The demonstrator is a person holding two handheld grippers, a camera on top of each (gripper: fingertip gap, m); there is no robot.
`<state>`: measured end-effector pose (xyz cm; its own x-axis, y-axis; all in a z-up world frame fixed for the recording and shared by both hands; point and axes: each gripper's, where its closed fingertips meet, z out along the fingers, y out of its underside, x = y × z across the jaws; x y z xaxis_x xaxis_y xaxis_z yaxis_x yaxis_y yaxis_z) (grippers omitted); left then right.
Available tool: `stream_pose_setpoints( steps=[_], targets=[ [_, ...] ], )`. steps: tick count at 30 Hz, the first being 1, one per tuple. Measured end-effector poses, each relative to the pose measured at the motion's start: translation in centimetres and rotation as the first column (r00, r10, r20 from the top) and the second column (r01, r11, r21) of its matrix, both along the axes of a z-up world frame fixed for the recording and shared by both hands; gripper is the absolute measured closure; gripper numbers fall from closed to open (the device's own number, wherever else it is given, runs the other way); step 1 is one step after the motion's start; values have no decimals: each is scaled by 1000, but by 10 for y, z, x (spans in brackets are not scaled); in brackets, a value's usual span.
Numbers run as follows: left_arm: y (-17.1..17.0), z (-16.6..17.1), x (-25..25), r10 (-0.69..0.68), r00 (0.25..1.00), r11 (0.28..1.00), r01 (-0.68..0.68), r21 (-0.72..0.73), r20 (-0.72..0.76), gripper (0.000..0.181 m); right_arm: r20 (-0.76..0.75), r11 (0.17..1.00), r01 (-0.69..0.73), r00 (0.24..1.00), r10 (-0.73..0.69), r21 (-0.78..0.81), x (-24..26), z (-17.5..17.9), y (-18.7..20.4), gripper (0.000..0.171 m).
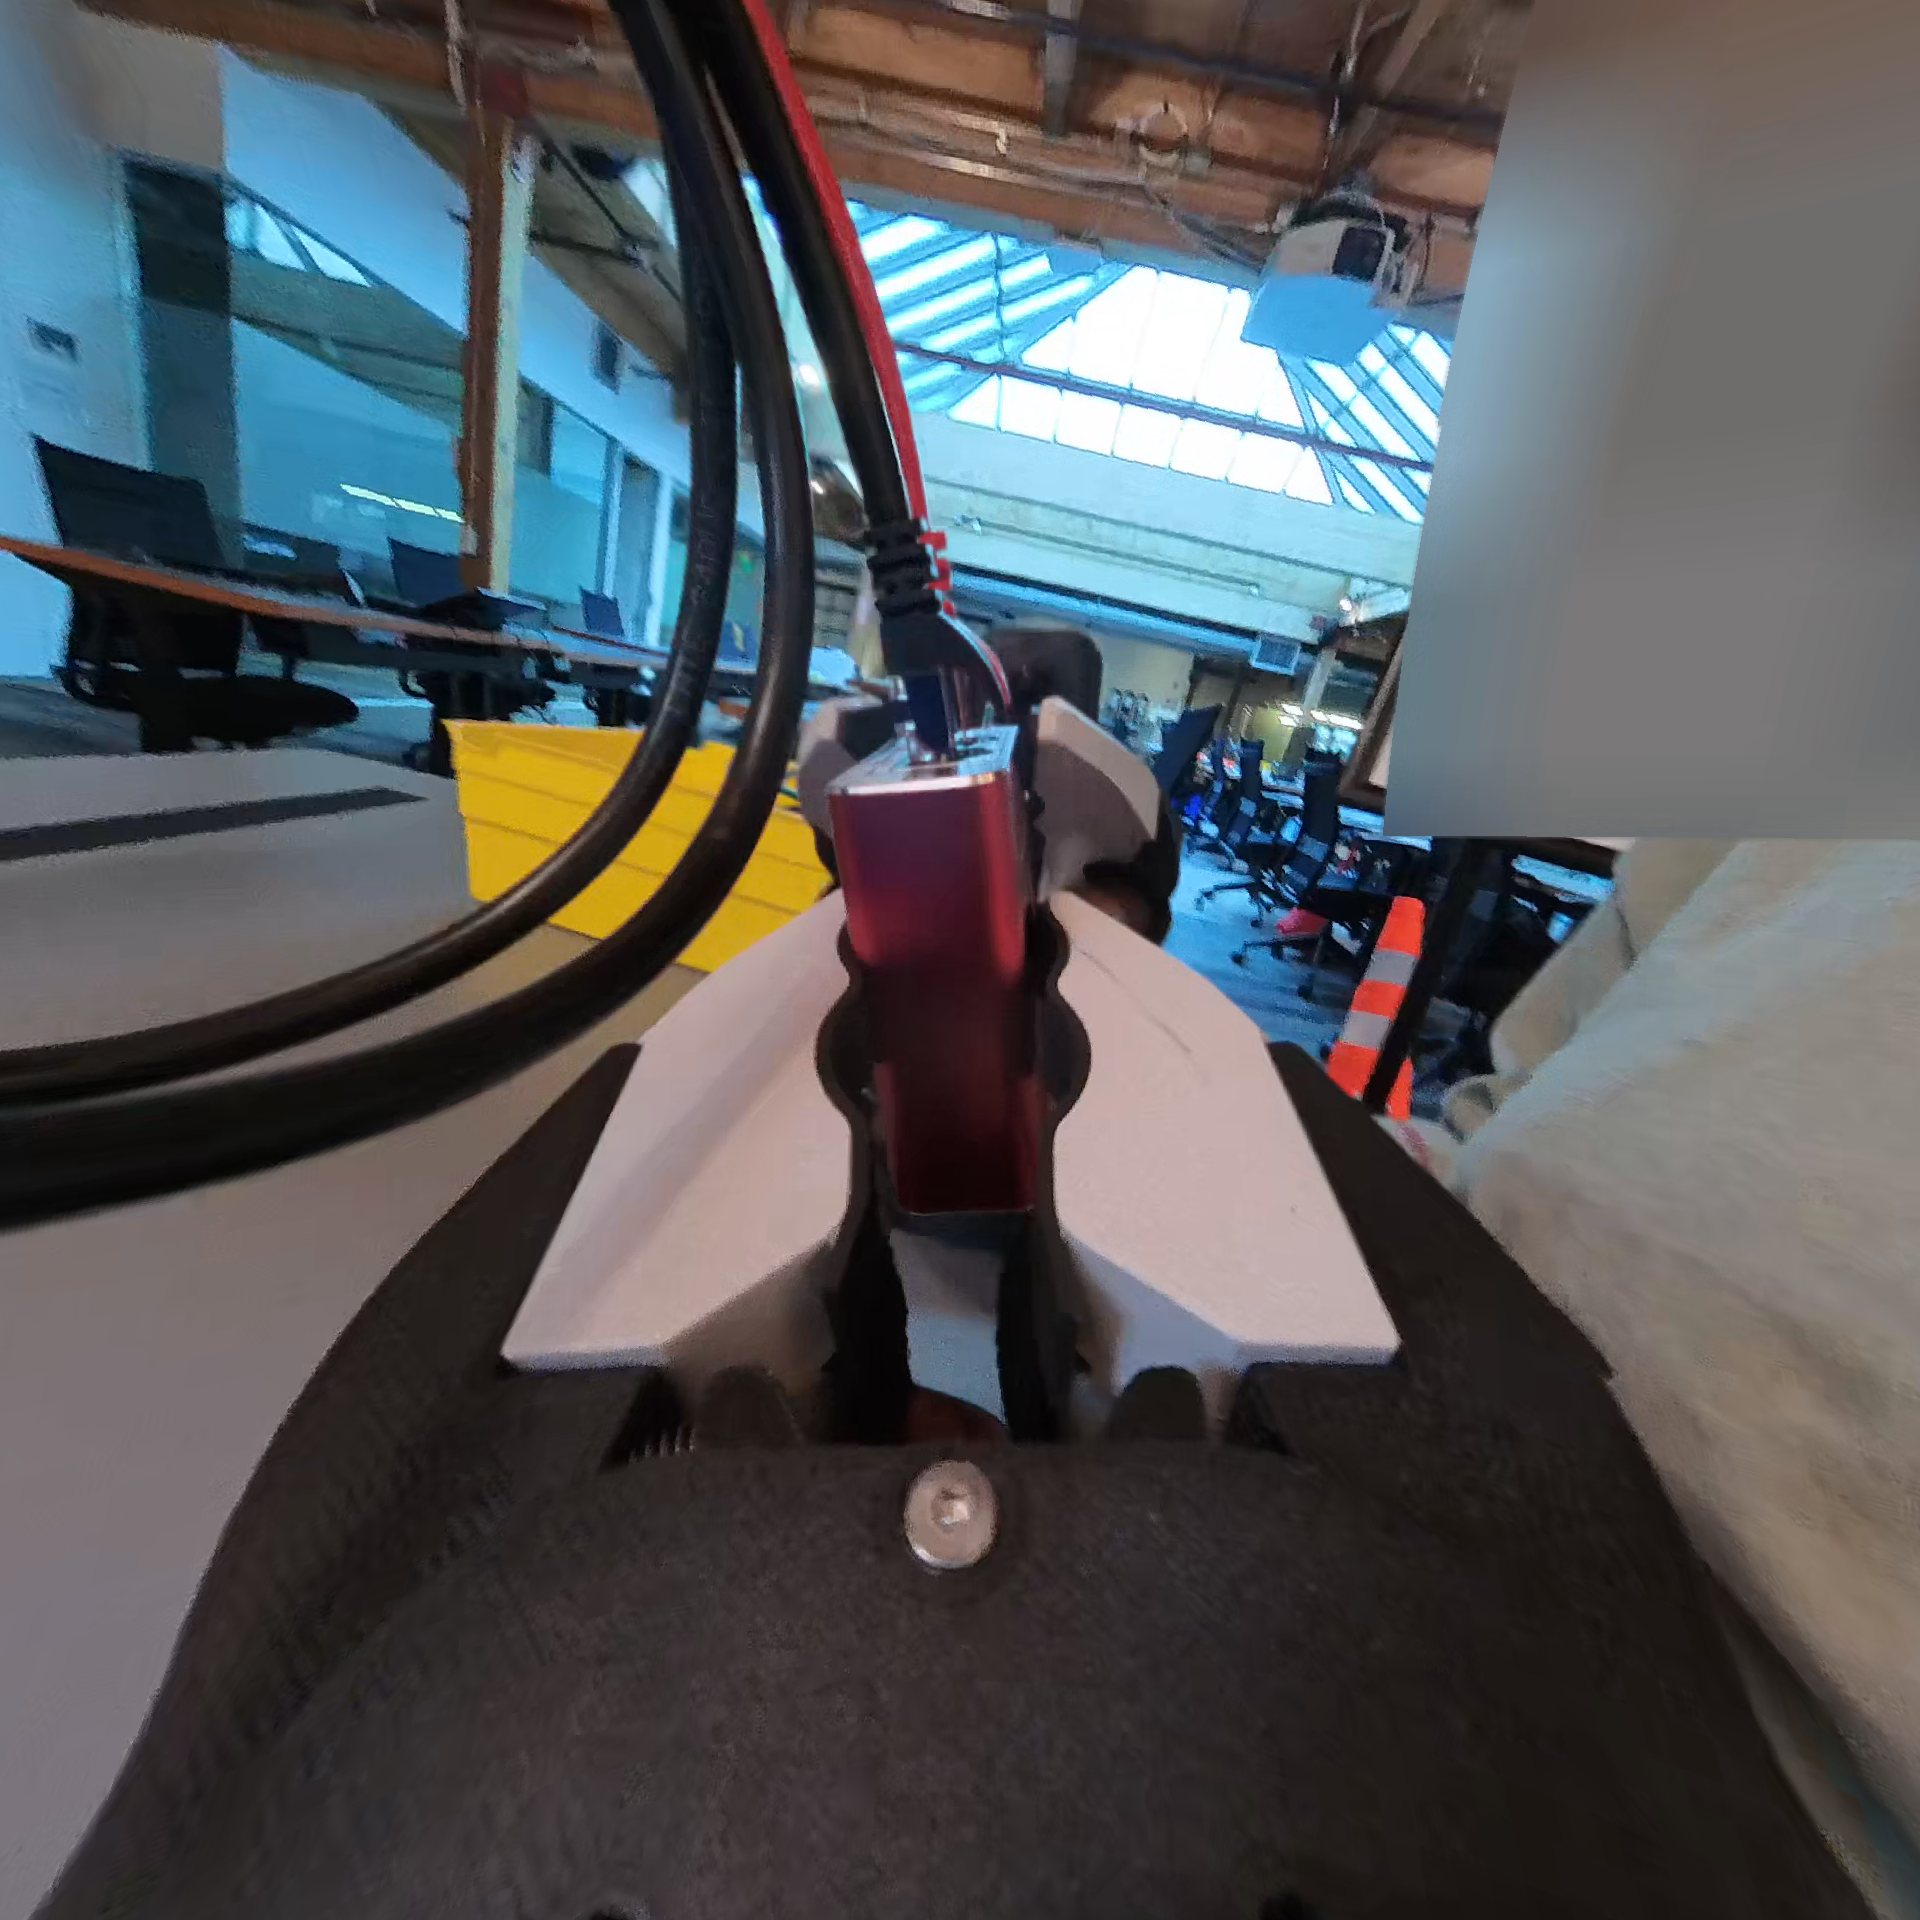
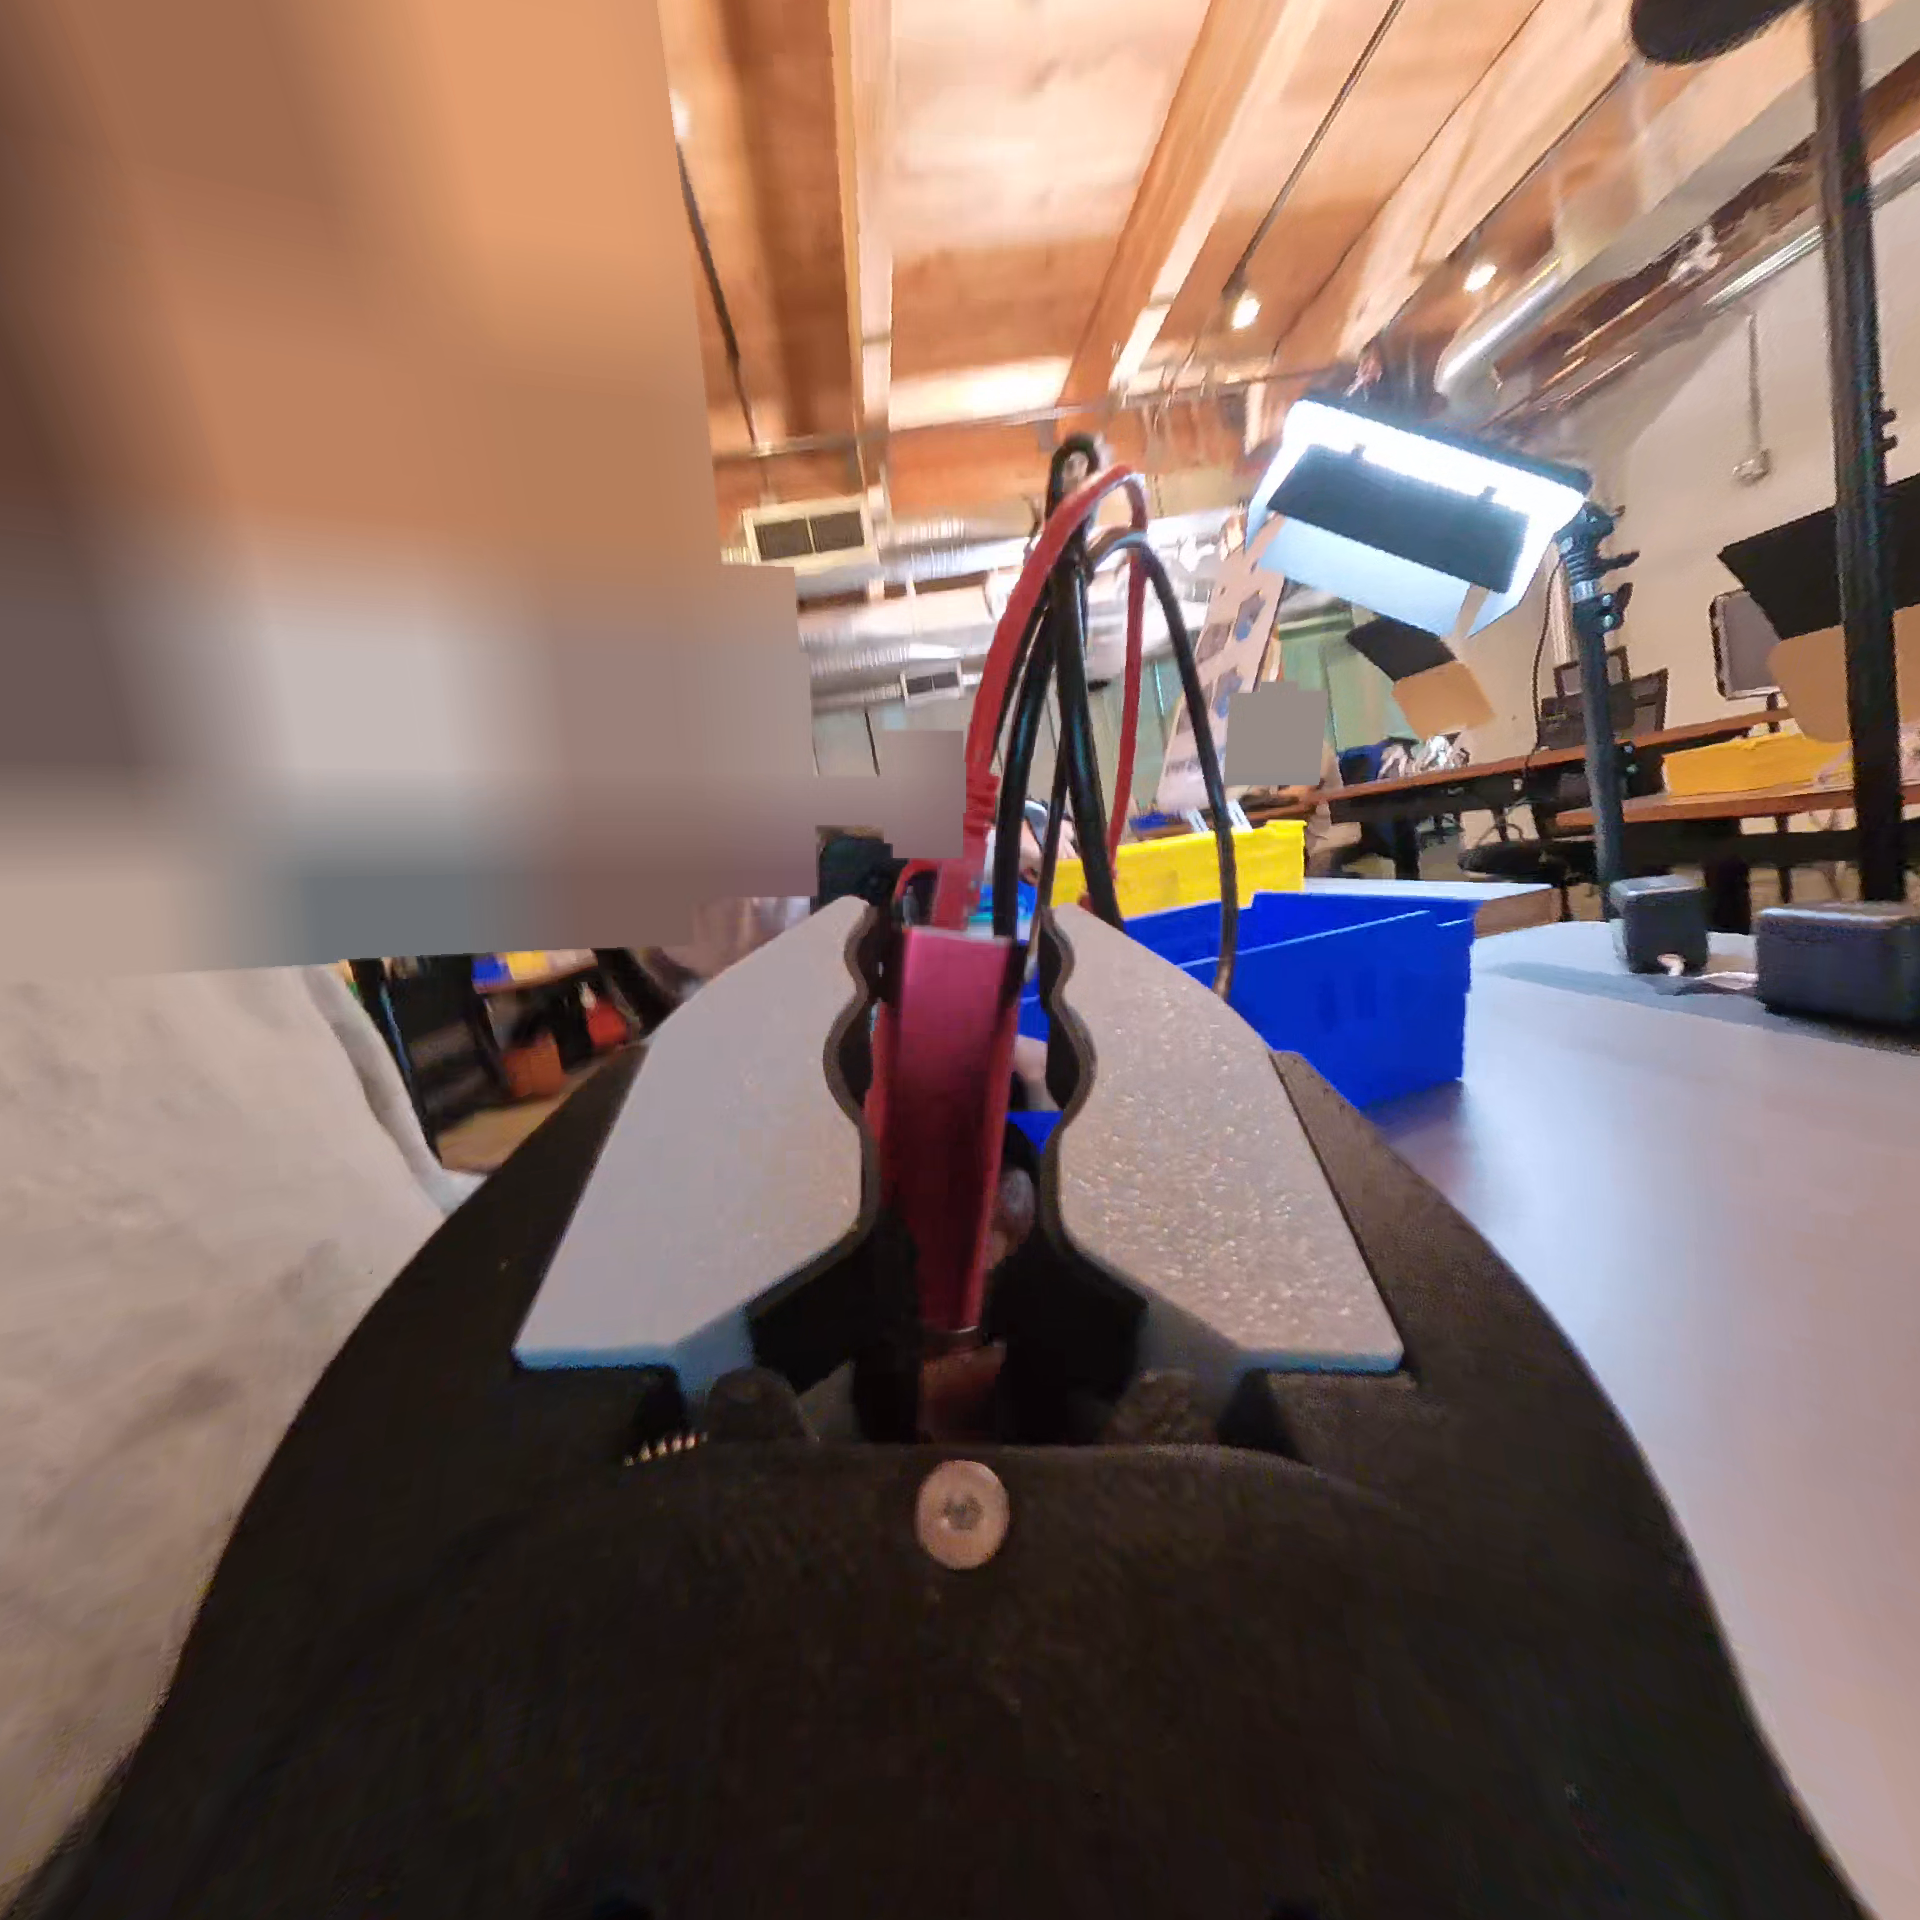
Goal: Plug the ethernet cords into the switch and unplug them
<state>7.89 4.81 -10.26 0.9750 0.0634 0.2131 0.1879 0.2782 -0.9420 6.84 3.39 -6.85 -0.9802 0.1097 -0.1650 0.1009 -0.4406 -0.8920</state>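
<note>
The red switch (image 1: 935,966) sat right between the fingers of your left gripper (image 1: 940,821), jaws closed on its flanks, its long axis running straight away from the camera with the port face at the far end, tilted up. A black ethernet cord (image 1: 904,582) was seated in that far face and a red cord (image 1: 873,343) ran alongside it; both rose clear and looped back to the near left over the white table (image 1: 208,935). Your right gripper (image 2: 961,935) came in from the opposite end, its fingers nearly closed around the same red body; whether the pads actually pinched it, I could not tell. So both hands were on the switch, and the plugs lay beyond your left fingertips, on the right gripper's side. A yellow bin (image 1: 623,831) stood behind, a blue bin (image 2: 1351,997) farther right.
</note>
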Motion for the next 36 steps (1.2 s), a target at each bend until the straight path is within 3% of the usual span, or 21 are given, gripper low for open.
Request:
stream_pose_setpoints(
  steps=[6, 10, 13, 16, 19, 21, 24, 27, 33, 36],
  targets=[
    [19, -23, 25, -173, 985, 971, 171, -170, 1, 153, -56, 960, -84, 993, 103, 267, 20, -14, 6, 136],
    [24, -32, 32, -200, 980, 954, 190, -232, -20, 153, -16, 936, -177, 981, 191, 304, 31, -20, 1, 152],
    [19, -20, 20, -140, 990, 980, 138, -143, -2, 153, -34, 972, -131, 990, 140, 195, 23, -12, 0, 154],
    [9, -7, 7, -56, 998, 998, 56, -30, 8, 140, 0, 995, -79, 997, 79, -53, 12, 7, 4, 155],
    [16, -12, 13, -78, 997, 994, 76, -83, -14, 124, 74, 942, -79, 991, 109, -327, 5, 22, 16, 155],
    [18, -13, 17, -85, 995, 992, 80, -100, -42, 123, 108, 928, -54, 989, 101, -368, 1, 19, 14, 155],
    [14, -12, 11, -70, 998, 994, 70, -81, 7, 130, 104, 953, -16, 993, 50, -304, -1, 12, 3, 155],
    [7, -5, 6, -87, 993, 996, 89, -12, 77, 149, 89, 974, -1, 996, 22, -227, -1, 10, -1, 155],
    [-2, 3, 4, -138, 980, 989, 129, 73, 142, 153, -14, 998, 14, 1000, -13, 56, 1, 1, 7, 143],
    [-1, 2, 4, -144, 979, 989, 135, 64, 146, 153, -15, 990, -27, 999, 29, 138, 6, -4, 17, 145]
  ],
)
